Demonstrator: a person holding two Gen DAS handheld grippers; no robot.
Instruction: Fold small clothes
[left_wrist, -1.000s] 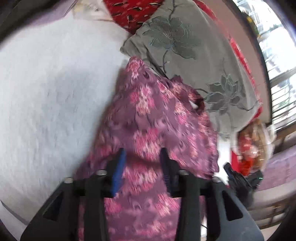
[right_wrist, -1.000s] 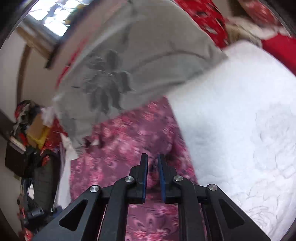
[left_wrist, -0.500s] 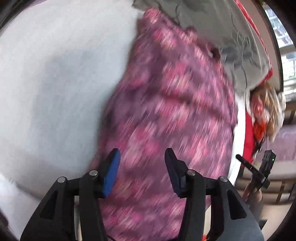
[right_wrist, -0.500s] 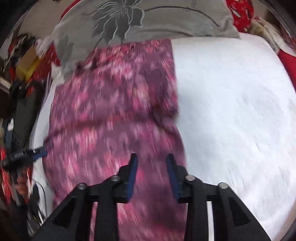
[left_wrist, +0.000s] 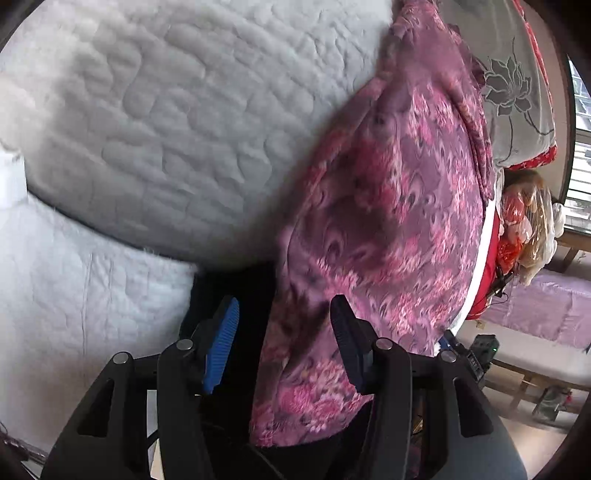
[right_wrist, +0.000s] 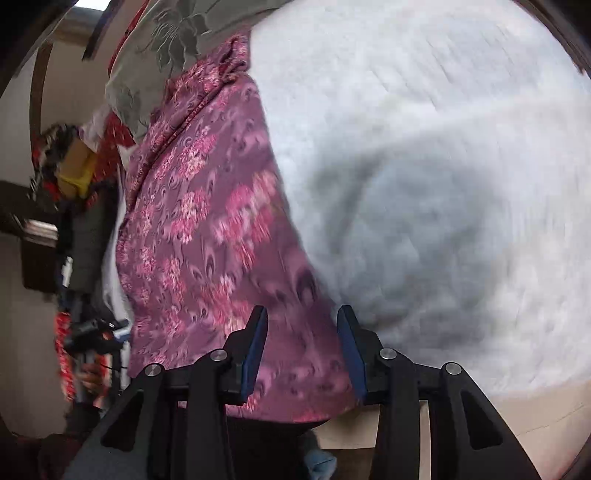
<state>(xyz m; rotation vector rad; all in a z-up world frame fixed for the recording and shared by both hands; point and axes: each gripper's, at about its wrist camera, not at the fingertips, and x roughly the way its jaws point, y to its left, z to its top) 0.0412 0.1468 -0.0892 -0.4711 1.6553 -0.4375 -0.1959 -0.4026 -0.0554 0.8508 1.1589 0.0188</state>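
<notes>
A purple garment with pink flowers (left_wrist: 388, 206) lies stretched along the edge of a white quilted bed (left_wrist: 166, 103), its near end hanging over the edge. My left gripper (left_wrist: 282, 332) is open, its jaws wide apart over the hanging near end, holding nothing. In the right wrist view the same garment (right_wrist: 207, 221) runs from the pillow down to my right gripper (right_wrist: 301, 339), which is open above its near hem and empty.
A grey pillow with a flower print (left_wrist: 517, 92) lies at the garment's far end; it also shows in the right wrist view (right_wrist: 166, 40). Red bedding, plastic bags (left_wrist: 524, 225) and a bench stand beside the bed. A tripod and clutter (right_wrist: 74, 221) stand on the left.
Both grippers have pulled back from the pillow end to the near bed edge. The right gripper went from shut to open. The left stays open. The garment now lies stretched out.
</notes>
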